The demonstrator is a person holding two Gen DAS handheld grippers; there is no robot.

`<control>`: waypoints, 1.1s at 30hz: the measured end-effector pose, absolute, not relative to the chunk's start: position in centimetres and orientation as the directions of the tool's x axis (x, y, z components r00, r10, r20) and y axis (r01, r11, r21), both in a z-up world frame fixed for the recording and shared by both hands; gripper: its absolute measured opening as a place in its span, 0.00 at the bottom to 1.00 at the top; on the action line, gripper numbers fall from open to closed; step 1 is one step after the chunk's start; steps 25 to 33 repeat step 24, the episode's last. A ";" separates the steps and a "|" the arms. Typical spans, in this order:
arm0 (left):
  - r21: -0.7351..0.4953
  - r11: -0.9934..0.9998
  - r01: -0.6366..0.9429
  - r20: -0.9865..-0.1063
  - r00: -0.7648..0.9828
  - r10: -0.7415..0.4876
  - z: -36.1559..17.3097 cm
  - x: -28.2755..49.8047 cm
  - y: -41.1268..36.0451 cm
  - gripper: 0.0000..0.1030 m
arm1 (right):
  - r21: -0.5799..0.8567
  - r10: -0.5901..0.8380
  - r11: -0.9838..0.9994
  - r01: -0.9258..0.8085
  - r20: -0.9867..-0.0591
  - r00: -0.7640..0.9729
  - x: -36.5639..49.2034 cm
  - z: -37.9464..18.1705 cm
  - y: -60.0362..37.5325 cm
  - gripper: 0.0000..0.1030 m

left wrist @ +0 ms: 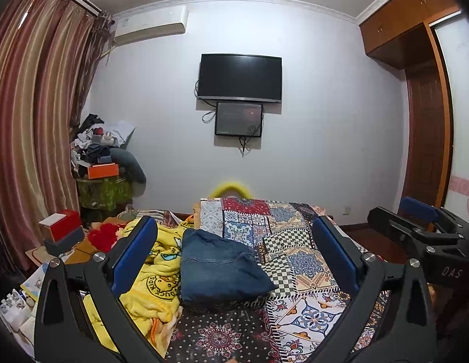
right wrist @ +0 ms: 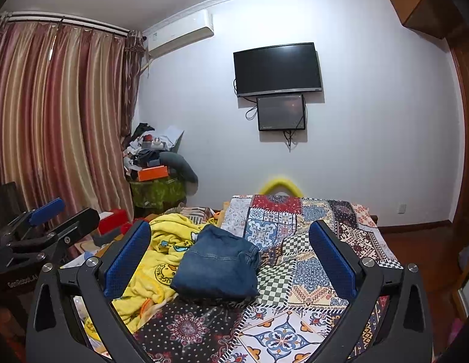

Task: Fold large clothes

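A folded blue denim garment point(left wrist: 222, 269) lies in a compact bundle on the patchwork bedspread point(left wrist: 307, 260); it also shows in the right wrist view point(right wrist: 217, 264). My left gripper point(left wrist: 234, 242) is open and empty, held above the bed in front of the denim. My right gripper point(right wrist: 229, 242) is open and empty too, at a similar height. The right gripper shows at the right edge of the left wrist view point(left wrist: 422, 227). The left gripper shows at the left edge of the right wrist view point(right wrist: 49, 224).
A yellow duck blanket point(left wrist: 155, 275) lies crumpled left of the denim. Boxes point(left wrist: 61, 230) and clutter crowd the left bedside. A pile of things point(left wrist: 104, 157) stands in the corner by the curtain point(left wrist: 31, 121). A TV point(left wrist: 239, 78) hangs on the far wall.
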State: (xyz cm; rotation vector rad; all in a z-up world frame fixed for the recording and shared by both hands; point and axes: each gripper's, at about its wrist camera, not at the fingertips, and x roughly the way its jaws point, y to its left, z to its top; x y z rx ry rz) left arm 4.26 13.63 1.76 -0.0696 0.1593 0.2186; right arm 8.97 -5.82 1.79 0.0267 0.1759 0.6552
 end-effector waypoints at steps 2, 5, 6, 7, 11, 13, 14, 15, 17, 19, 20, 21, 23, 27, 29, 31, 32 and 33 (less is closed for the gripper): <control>-0.050 0.975 -0.216 -0.167 0.964 0.205 1.7 4.3 13.6 1.00 | 0.079 0.606 0.795 -0.601 -0.154 0.781 8.9 1.8 -5.8 1.00; -0.045 0.977 -0.208 -0.174 0.965 0.197 1.6 4.5 13.5 1.00 | 0.079 0.602 0.798 -0.597 -0.155 0.784 9.0 1.8 -5.8 1.00; -0.043 0.978 -0.206 -0.178 0.964 0.196 1.6 4.5 13.5 1.00 | 0.079 0.600 0.799 -0.596 -0.156 0.785 9.1 1.7 -5.7 1.00; -0.041 0.978 -0.205 -0.180 0.964 0.195 1.6 4.6 13.4 1.00 | 0.079 0.597 0.801 -0.593 -0.158 0.786 9.2 1.7 -5.7 1.00; -0.039 0.978 -0.203 -0.181 0.965 0.192 1.5 4.7 13.3 1.00 | 0.088 0.591 0.806 -0.585 -0.168 0.789 9.6 1.6 -5.8 1.00; -0.042 0.979 -0.199 -0.182 0.965 0.189 1.5 4.8 13.3 1.00 | 0.091 0.588 0.808 -0.582 -0.171 0.790 9.8 1.6 -5.9 1.00; -0.043 0.979 -0.200 -0.183 0.965 0.189 1.5 4.8 13.3 1.00 | 0.092 0.586 0.810 -0.579 -0.172 0.792 9.8 1.6 -5.9 1.00; -0.043 0.979 -0.200 -0.184 0.965 0.189 1.5 4.8 13.3 1.00 | 0.093 0.584 0.811 -0.578 -0.172 0.793 9.7 1.6 -5.9 1.00; -0.044 0.979 -0.200 -0.183 0.965 0.189 1.5 4.8 13.3 1.00 | 0.095 0.583 0.812 -0.576 -0.172 0.794 9.7 1.6 -5.9 1.00; -0.045 0.979 -0.198 -0.182 0.965 0.187 1.5 4.9 13.4 1.00 | 0.095 0.581 0.813 -0.574 -0.173 0.795 9.7 1.5 -5.9 1.00; -0.045 0.979 -0.199 -0.183 0.965 0.187 1.5 4.9 13.4 1.00 | 0.094 0.581 0.814 -0.574 -0.173 0.795 9.7 1.5 -6.0 1.00; -0.047 0.979 -0.200 -0.183 0.965 0.188 1.5 4.9 13.4 1.00 | 0.095 0.581 0.814 -0.574 -0.173 0.795 9.6 1.4 -6.0 1.00; -0.052 0.978 -0.202 -0.184 0.965 0.189 1.4 5.0 13.4 1.00 | 0.096 0.581 0.813 -0.574 -0.176 0.795 9.6 1.4 -6.0 1.00; -0.054 0.978 -0.204 -0.186 0.964 0.190 1.3 5.0 13.4 1.00 | 0.095 0.581 0.813 -0.574 -0.177 0.794 9.6 1.4 -5.9 1.00; -0.054 0.978 -0.204 -0.186 0.964 0.190 1.3 5.0 13.4 1.00 | 0.095 0.581 0.813 -0.574 -0.177 0.794 9.6 1.4 -5.9 1.00; -0.054 0.978 -0.204 -0.186 0.964 0.190 1.3 5.0 13.4 1.00 | 0.095 0.581 0.813 -0.574 -0.177 0.794 9.6 1.4 -5.9 1.00; -0.054 0.978 -0.204 -0.186 0.964 0.190 1.3 5.0 13.4 1.00 | 0.095 0.581 0.813 -0.574 -0.177 0.794 9.6 1.4 -5.9 1.00; -0.054 0.978 -0.204 -0.186 0.964 0.190 1.3 5.0 13.4 1.00 | 0.095 0.581 0.813 -0.574 -0.177 0.794 9.6 1.4 -5.9 1.00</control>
